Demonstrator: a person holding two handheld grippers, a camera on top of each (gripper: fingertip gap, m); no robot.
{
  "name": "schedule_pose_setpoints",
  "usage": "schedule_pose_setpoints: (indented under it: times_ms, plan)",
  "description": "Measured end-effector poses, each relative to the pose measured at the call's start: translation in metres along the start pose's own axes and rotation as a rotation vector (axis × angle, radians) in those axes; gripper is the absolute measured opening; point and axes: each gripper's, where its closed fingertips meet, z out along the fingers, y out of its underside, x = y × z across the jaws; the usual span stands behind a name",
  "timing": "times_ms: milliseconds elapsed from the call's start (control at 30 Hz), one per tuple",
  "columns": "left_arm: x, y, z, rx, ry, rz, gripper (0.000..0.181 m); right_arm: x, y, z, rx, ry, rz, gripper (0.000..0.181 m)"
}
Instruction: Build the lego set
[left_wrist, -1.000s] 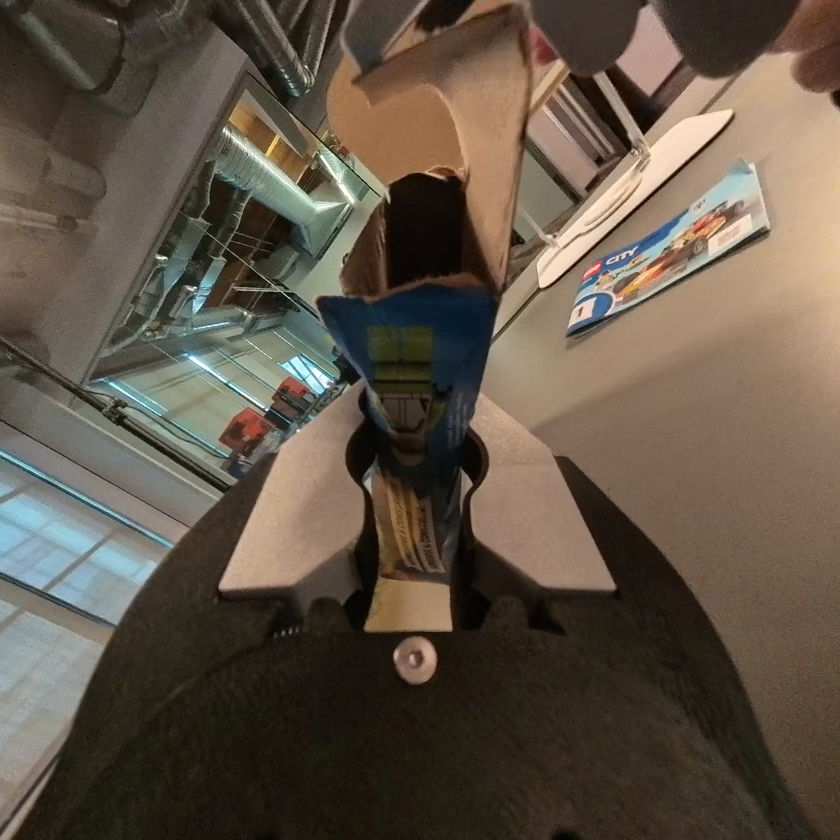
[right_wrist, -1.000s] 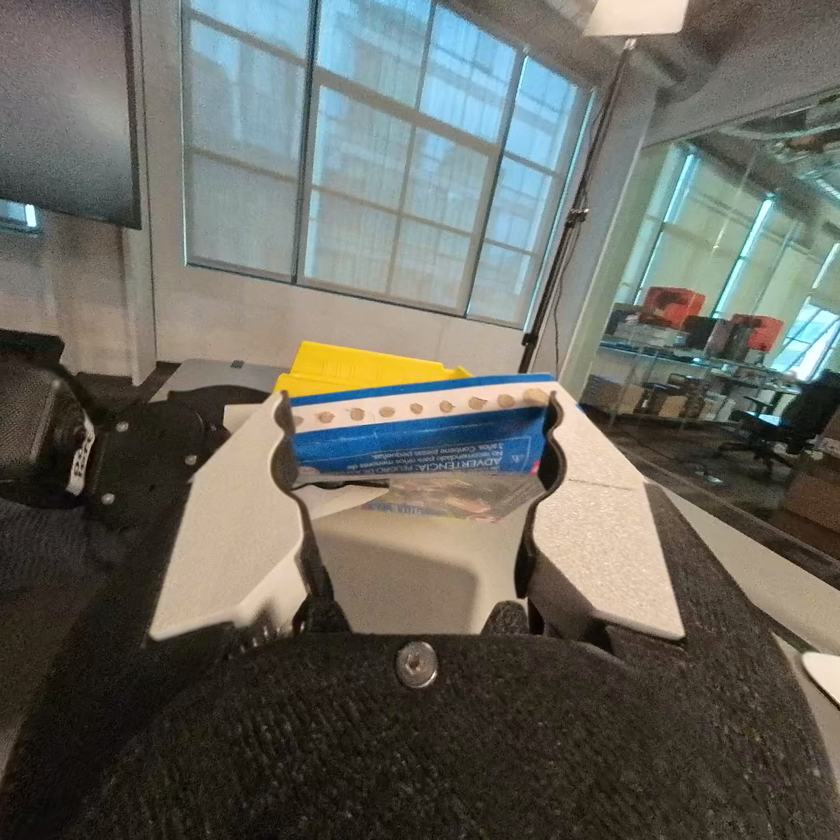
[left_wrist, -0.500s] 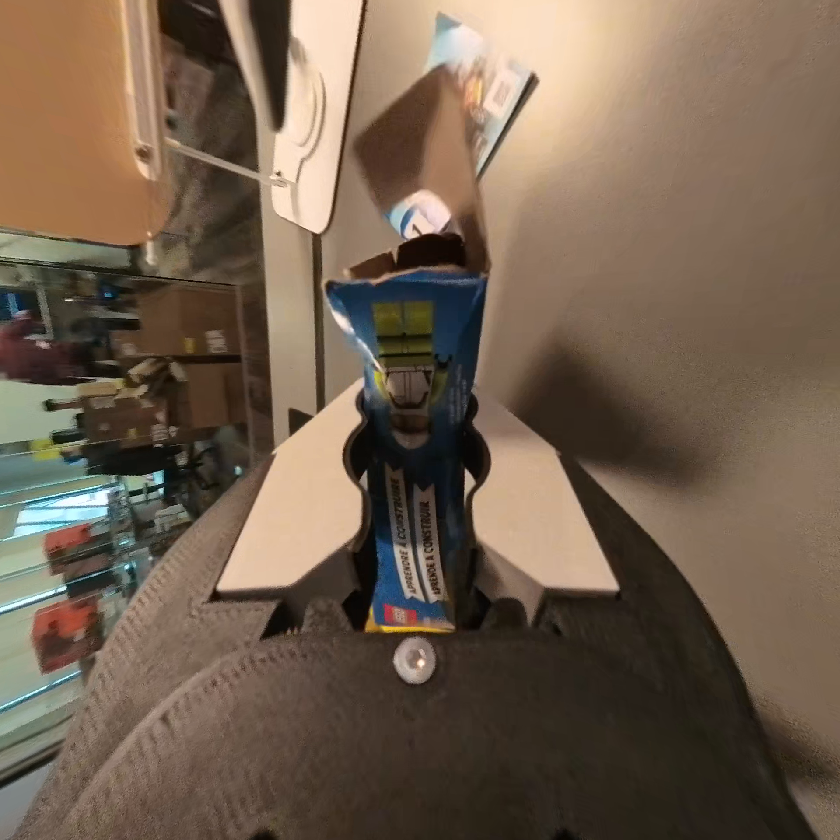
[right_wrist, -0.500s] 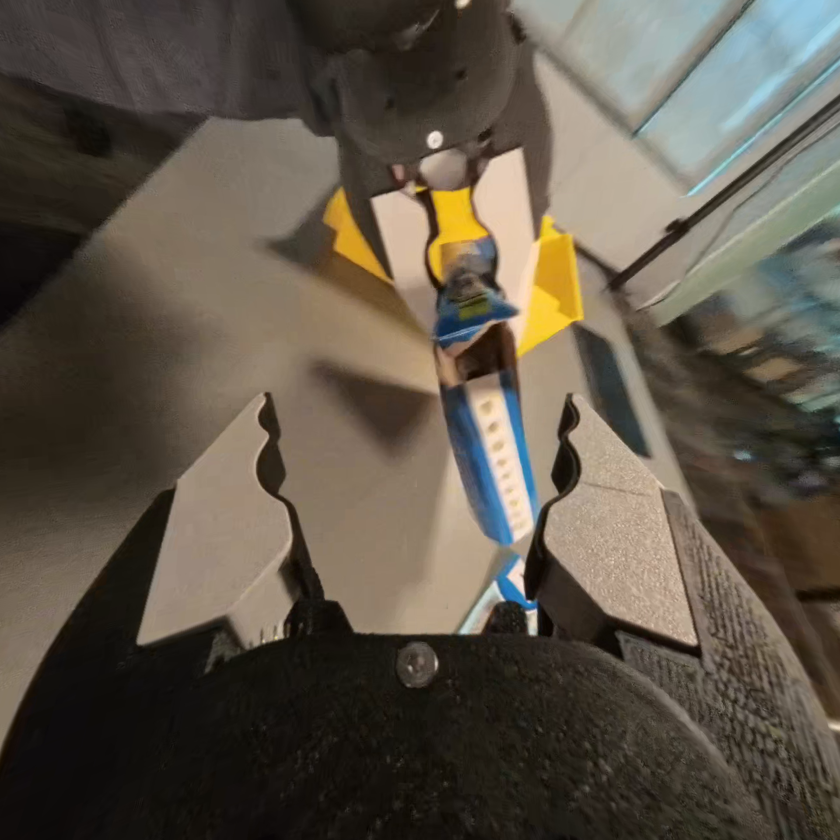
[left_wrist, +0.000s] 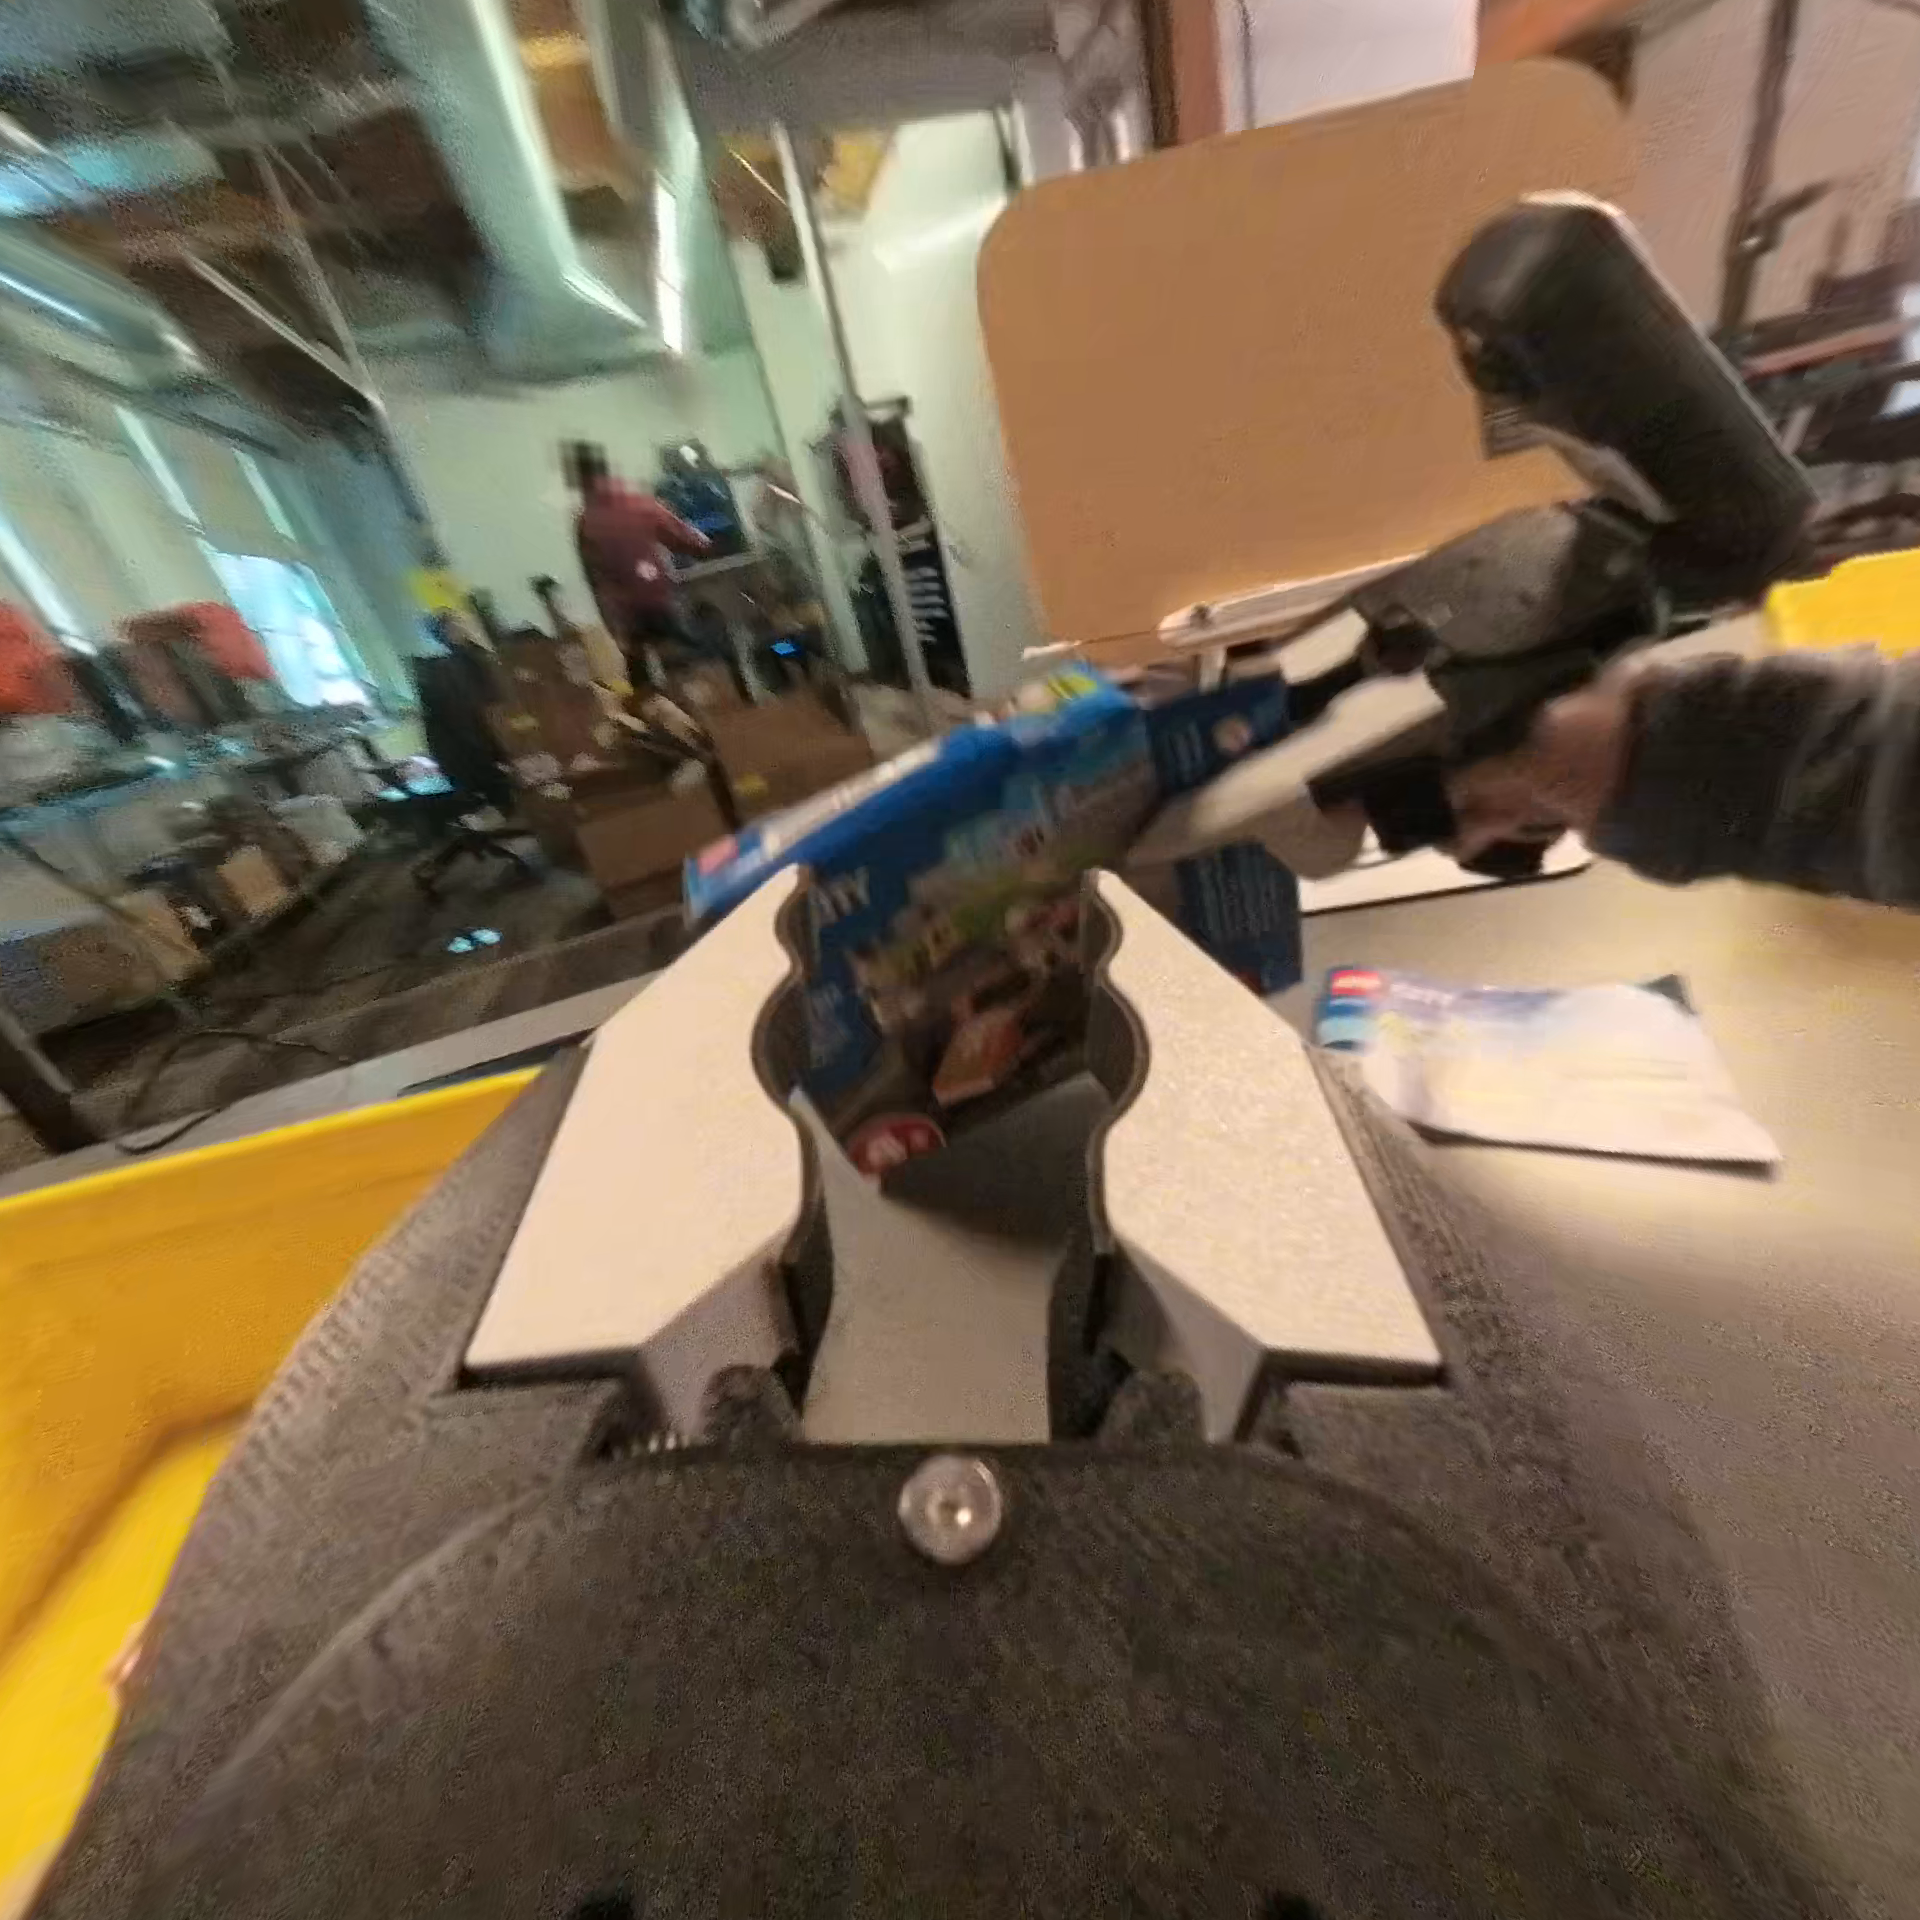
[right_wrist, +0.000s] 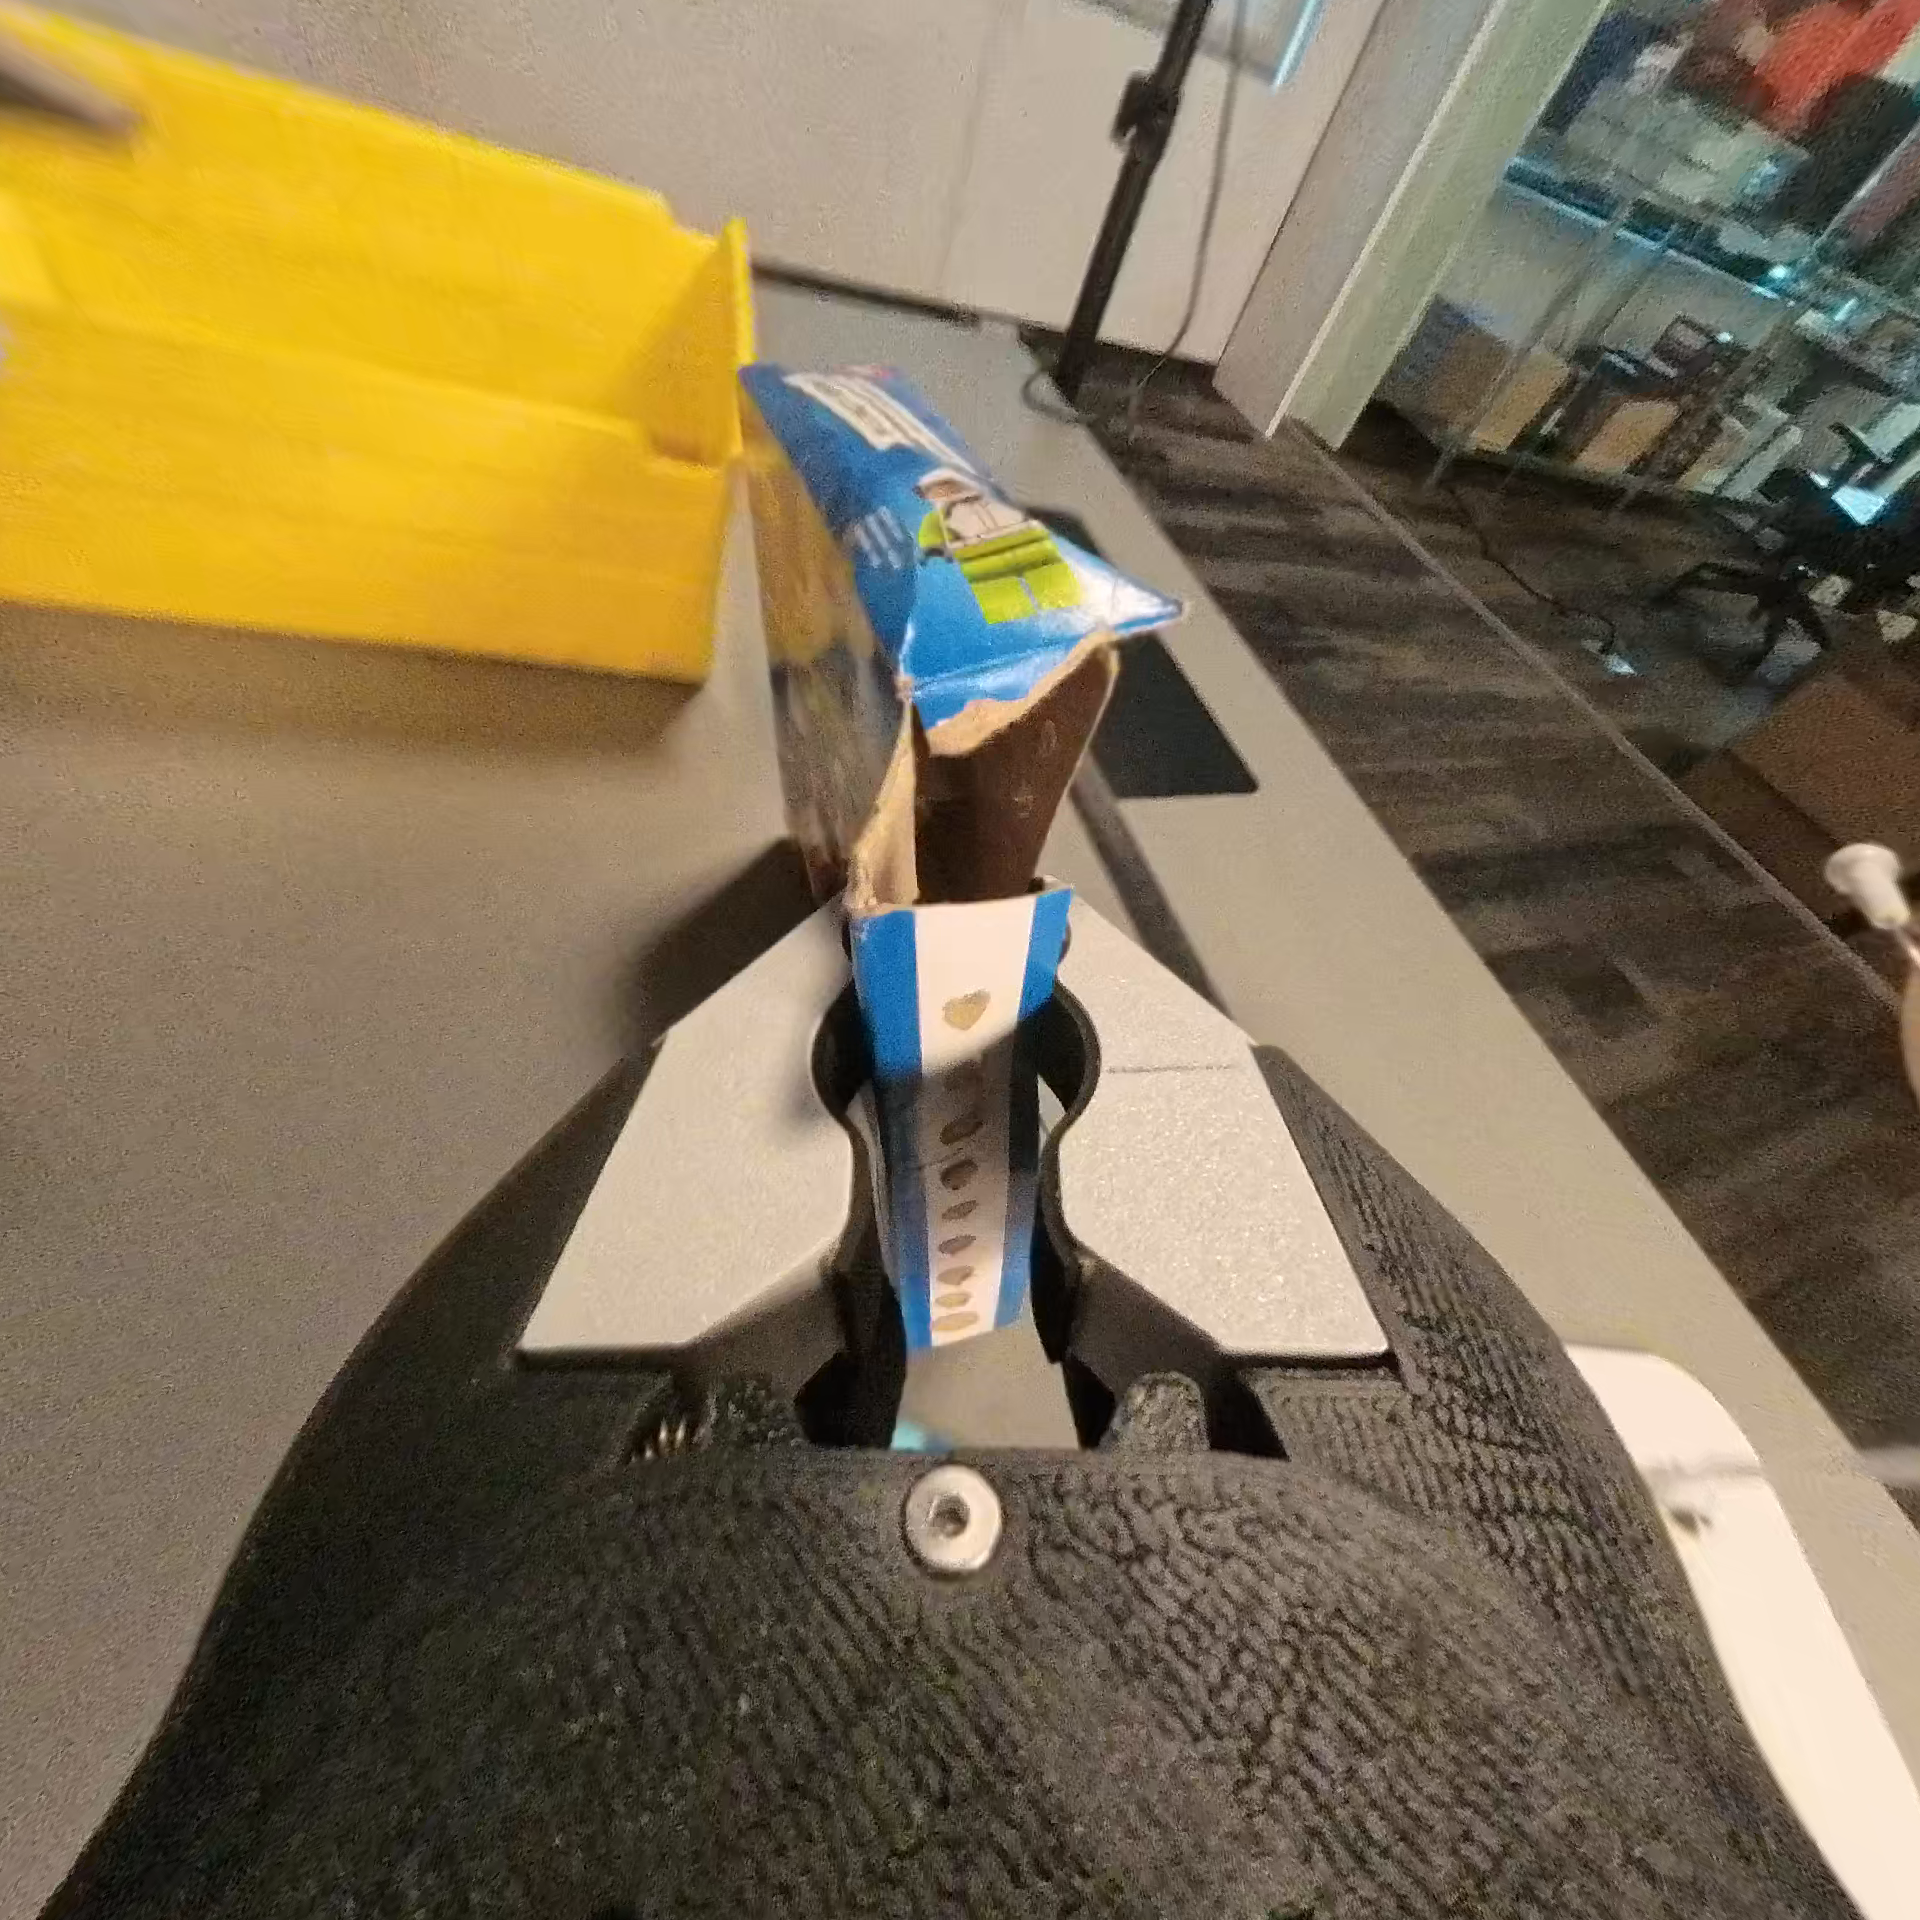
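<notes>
The blue lego box (right_wrist: 935, 540) has a torn-open end showing brown cardboard inside. My right gripper (right_wrist: 951, 935) is shut on the box's blue-and-white end flap and holds the box up over the grey table (right_wrist: 312, 935). In the left wrist view the box (left_wrist: 935, 831) hangs tilted just beyond my left gripper (left_wrist: 940, 899). My left gripper is open and empty. The right gripper (left_wrist: 1247, 748) and the hand (left_wrist: 1558, 758) holding it show at the right. The instruction booklet (left_wrist: 1538, 1060) lies flat on the table.
A yellow bin (left_wrist: 156, 1247) sits close at the left of my left gripper; it also shows in the right wrist view (right_wrist: 312, 416) behind the box. A brown board (left_wrist: 1247, 364) on a white stand base (right_wrist: 1714, 1558) stands at the back. The table edge runs past a black pad (right_wrist: 1164, 727). Some 15 centimeters of space lies between my two pairs of fingers.
My left gripper held the box and has let go and opened. My right gripper opened half a second ago and has now shut on the box's end flap. Both views swung round.
</notes>
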Motion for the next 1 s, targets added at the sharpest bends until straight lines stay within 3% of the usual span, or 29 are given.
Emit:
schedule_pose_setpoints:
  times_ms: [100, 200, 367, 467, 567, 667, 733, 867, 1000]
  plan:
    - [0.022, 0.043, -0.002, -0.001, -0.018, 0.168, 0.042, 0.026, -0.009, 0.031, 0.088, -0.057, 0.071, 0.026]
    - [0.046, 0.056, 0.004, -0.028, 0.074, 0.274, 0.042, 0.053, -0.013, 0.06, 0.165, -0.057, 0.079, 0.028]
    - [0.048, 0.064, 0.007, -0.054, 0.133, 0.169, 0.045, 0.076, 0.023, 0.106, 0.025, -0.089, 0.128, 0.037]
    - [0.041, 0.067, 0.009, -0.071, 0.12, 0.101, 0.049, 0.077, 0.023, 0.109, 0.017, -0.115, 0.136, 0.048]
    - [0.038, 0.068, 0.011, -0.078, 0.118, 0.071, 0.051, 0.07, 0.025, 0.107, -0.033, -0.126, 0.086, 0.075]
    - [0.038, 0.071, 0.011, -0.093, 0.119, 0.064, 0.056, 0.065, 0.03, 0.095, -0.1, -0.127, 0.102, 0.109]
    - [0.037, 0.072, 0.011, -0.094, 0.115, 0.062, 0.058, 0.061, 0.034, 0.077, -0.126, -0.114, 0.123, 0.122]
    - [0.034, 0.071, 0.01, -0.089, 0.108, 0.047, 0.059, 0.042, 0.04, 0.016, -0.097, -0.041, 0.143, 0.126]
    - [0.032, 0.071, 0.011, -0.09, 0.103, 0.029, 0.06, 0.007, 0.065, -0.056, -0.102, 0.068, 0.368, 0.12]
